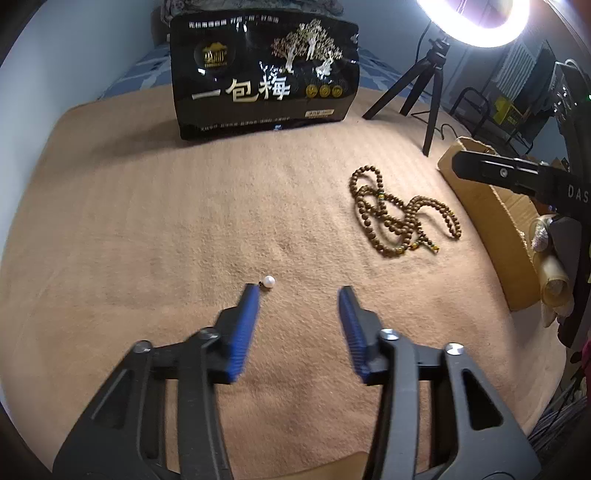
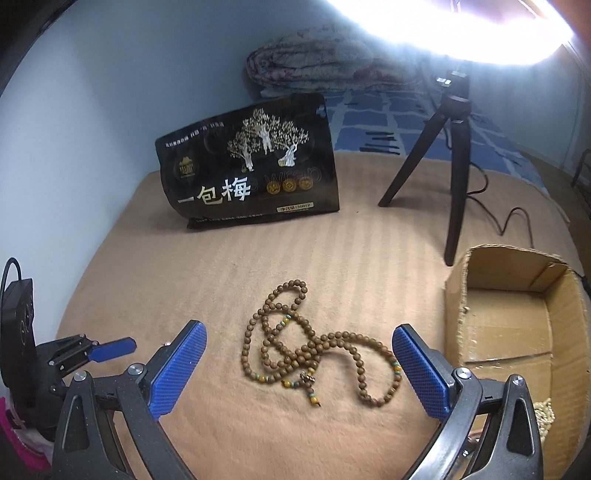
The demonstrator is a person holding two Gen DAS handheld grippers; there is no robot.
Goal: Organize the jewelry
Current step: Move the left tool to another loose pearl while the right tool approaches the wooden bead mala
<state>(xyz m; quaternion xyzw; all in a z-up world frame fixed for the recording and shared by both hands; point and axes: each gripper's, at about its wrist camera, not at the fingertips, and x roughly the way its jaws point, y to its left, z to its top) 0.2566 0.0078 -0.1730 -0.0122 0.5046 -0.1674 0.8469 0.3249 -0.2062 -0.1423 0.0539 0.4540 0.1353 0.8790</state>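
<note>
Blue ribbed pads line the left gripper point(image 1: 301, 290), which fills the lower middle of the left wrist view with its jaws spread wide and nothing between them. A small white pearl pendant point(image 1: 268, 283) lies on the tan blanket point(image 1: 147, 240) just beside the tip of the left-hand finger; whether they touch cannot be told. Right of centre a wooden bead necklace point(image 1: 400, 216) lies coiled, well apart from the pearl. A cardboard box point(image 1: 491, 221) sits at the right edge, with the right gripper's black body above it. A black snack bag point(image 1: 264, 74) stands at the top centre, and a tripod point(image 1: 424, 85) with a ring light point(image 1: 476, 26) at the upper right.

In the right wrist view the right gripper point(image 2: 299, 332) also stands wide open and holds nothing. The wooden bead necklace point(image 2: 314, 343) lies on the tan blanket point(image 2: 221, 266) between and just ahead of its fingers, at the centre. The cardboard box point(image 2: 517, 314) is open at the right. The left gripper point(image 2: 110, 349) shows at the lower left.
</note>
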